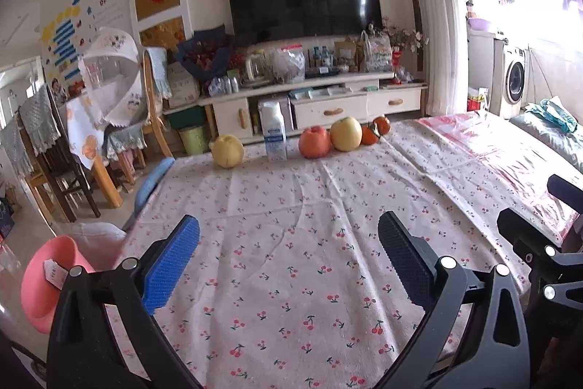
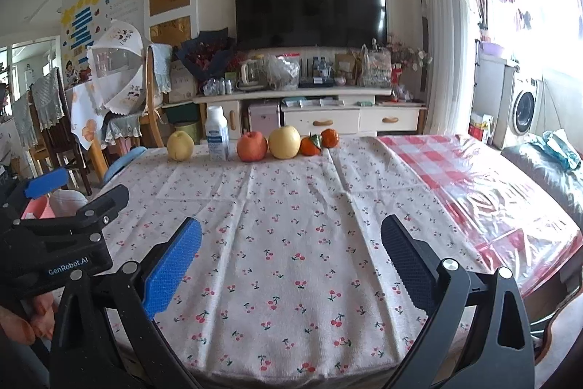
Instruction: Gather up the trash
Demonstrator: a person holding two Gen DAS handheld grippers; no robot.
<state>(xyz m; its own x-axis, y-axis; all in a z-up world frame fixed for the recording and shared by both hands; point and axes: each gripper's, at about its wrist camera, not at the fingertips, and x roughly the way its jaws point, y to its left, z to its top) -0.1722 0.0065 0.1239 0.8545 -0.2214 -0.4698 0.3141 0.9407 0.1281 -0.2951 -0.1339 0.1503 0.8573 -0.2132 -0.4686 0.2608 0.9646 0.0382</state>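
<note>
Two hand-held grippers hover over the near edge of a table [image 2: 291, 279] covered with a cherry-print cloth. Both are released, their jaws spread wide with nothing between them. The left gripper [image 1: 288, 261] sits toward the table's near left corner; the right gripper [image 2: 291, 261] is just beside it, nearer the middle of the near edge.

The likely piece of trash is a white milk carton [image 2: 217, 133] with a blue label. It stands upright at the far edge of the table, its long axis vertical, in a row with fruit. To its left is a pale yellow pear [image 2: 180, 146], apart from it. To its right are a red apple [image 2: 251, 146], a yellow apple [image 2: 284, 142] and two tangerines [image 2: 319, 143].

The carton lies straight ahead of the fingers and well apart from both grippers, across the whole depth of the table. From the left gripper's view it is almost dead centre; from the right gripper's view it sits left of centre. So the left gripper seems the better aligned to reach it.

A pink bin [image 1: 47, 283] with a white liner stands on the floor beside the table's near left corner, close to the left gripper.
</note>
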